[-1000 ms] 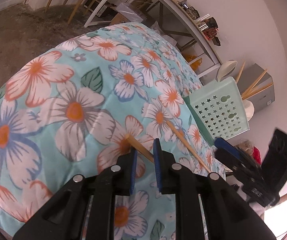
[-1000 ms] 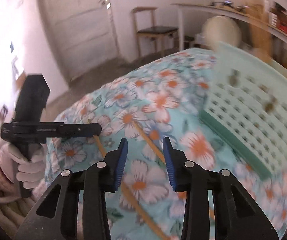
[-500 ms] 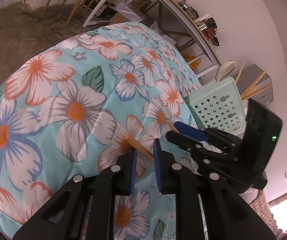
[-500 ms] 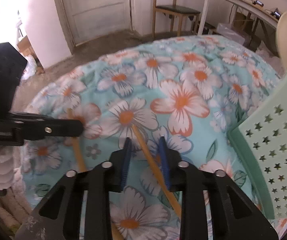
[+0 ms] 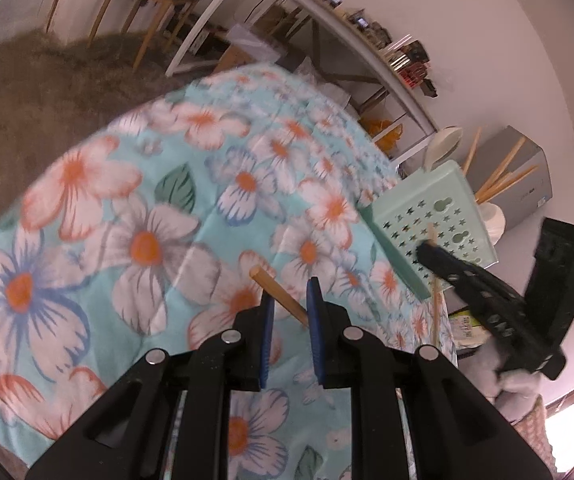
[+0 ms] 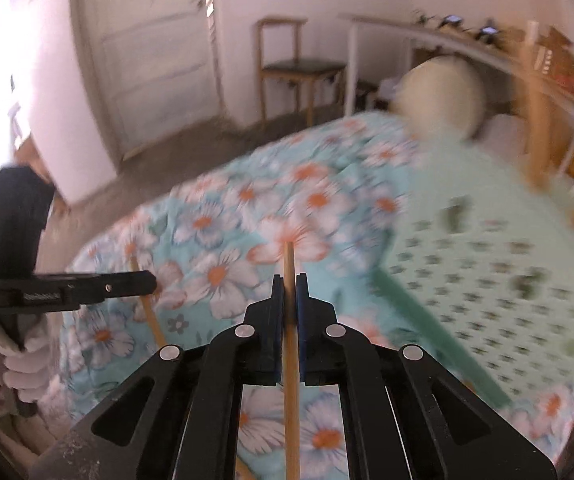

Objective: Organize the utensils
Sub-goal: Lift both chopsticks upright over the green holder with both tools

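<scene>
Moved: right tongs [image 6: 290,294] have just closed on a chopstick [image 6: 289,276] and lifted it.
Left tongs [image 5: 290,308]: clamp second stick [image 5: 277,294].
Risk: thin stick pivots, misses caddy [image 5: 435,216].

Turquoise tablecloth [image 5: 175,184] with white-and-orange flowers, mint-green star-punched utensil holder [image 5: 435,216], tan wooden chopstick [image 6: 291,320], blue-padded black claws.

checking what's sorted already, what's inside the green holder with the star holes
Sticking out of the green holder: several wooden chopsticks and a pale spoon. Its perforated wall hides whatever sits lower inside.
</scene>
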Demonstrator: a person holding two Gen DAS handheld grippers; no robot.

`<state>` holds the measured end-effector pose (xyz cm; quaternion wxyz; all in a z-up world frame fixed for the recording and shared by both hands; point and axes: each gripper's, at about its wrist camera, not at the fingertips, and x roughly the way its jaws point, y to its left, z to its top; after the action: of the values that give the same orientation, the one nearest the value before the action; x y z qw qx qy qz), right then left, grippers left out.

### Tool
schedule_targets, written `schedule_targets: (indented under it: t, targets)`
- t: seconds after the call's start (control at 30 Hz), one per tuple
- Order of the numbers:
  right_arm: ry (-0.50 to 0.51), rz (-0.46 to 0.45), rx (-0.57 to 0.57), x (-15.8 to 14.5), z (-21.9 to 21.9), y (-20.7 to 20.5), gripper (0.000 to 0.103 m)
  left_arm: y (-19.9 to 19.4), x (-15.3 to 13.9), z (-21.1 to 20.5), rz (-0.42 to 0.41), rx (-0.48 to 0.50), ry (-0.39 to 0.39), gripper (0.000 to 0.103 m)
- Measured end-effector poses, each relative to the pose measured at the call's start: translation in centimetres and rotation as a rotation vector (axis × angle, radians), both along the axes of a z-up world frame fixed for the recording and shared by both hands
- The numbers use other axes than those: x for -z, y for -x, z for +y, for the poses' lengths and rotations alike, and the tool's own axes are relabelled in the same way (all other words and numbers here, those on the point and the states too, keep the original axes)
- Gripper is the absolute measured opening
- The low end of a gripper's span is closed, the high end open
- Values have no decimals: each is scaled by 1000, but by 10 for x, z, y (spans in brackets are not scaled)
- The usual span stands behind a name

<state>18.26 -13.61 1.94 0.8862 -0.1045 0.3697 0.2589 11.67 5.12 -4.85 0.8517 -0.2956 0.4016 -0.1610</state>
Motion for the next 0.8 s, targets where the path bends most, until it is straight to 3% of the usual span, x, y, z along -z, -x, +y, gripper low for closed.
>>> schedule_targets:
  t: [0.3, 0.5, 0.8]
  targets:
    - [-146, -203, 203, -72, -71, 50, 4, 11, -69, -25, -247, 21, -141, 13]
    - [-207, -280, 297, -92, -97, 76, 4, 21, -115, -61, -423, 73, -276, 11]
    - [-219, -282, 349, -85, -110, 87, 4, 15, -136, -106, -467, 135, -426, 11]
